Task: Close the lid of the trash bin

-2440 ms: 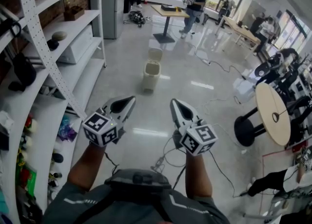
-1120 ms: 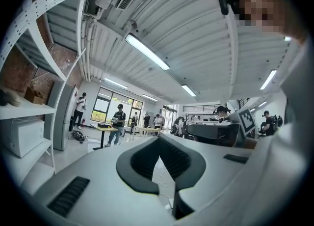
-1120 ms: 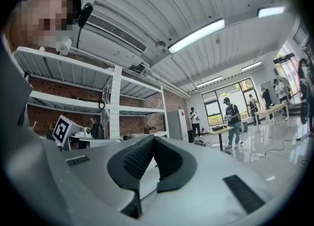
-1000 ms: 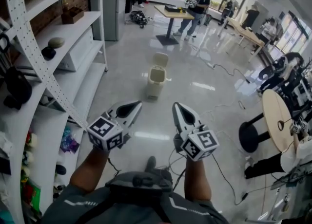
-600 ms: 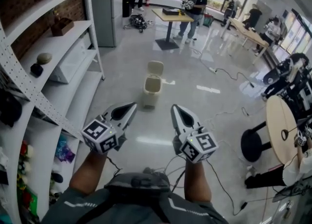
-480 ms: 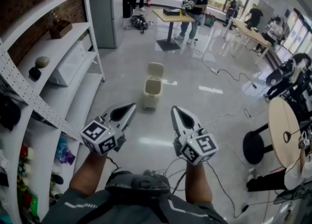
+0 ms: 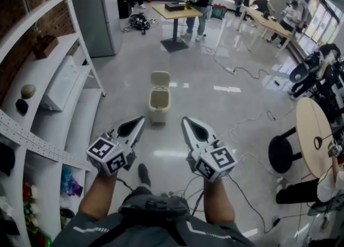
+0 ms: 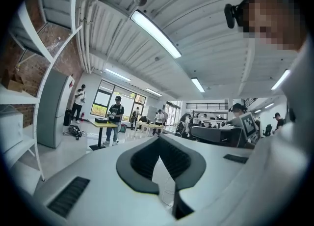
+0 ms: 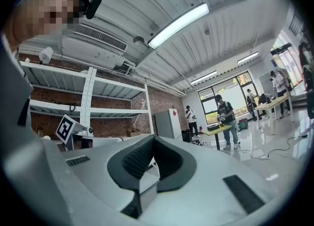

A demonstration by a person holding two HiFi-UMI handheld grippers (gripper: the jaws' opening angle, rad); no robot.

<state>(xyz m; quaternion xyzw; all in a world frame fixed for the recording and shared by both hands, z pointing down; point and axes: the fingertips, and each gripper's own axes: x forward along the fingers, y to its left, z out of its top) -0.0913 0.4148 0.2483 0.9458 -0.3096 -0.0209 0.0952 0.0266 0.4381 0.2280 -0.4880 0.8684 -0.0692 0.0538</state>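
A small beige trash bin (image 7: 158, 106) stands on the shiny floor ahead of me, its lid (image 7: 160, 79) tipped up and open at the back. My left gripper (image 7: 140, 118) and right gripper (image 7: 184, 119) are held side by side in the air, short of the bin and apart from it, pointing toward it. Both are shut with nothing between their jaws. The left gripper (image 8: 158, 139) in the left gripper view and the right gripper (image 9: 153, 139) in the right gripper view look out over the room, and the bin does not show in either.
White shelving (image 7: 48, 87) with small items runs along the left. A round table (image 7: 312, 128) and a black stool (image 7: 284, 154) stand at the right, with cables (image 7: 244, 120) across the floor. Several people stand at tables (image 7: 174, 9) far back, beside a grey cabinet (image 7: 94, 9).
The bin has come nearer and sits lower in the head view as I walked toward it. Both grippers keep the same shut pose in front of me.
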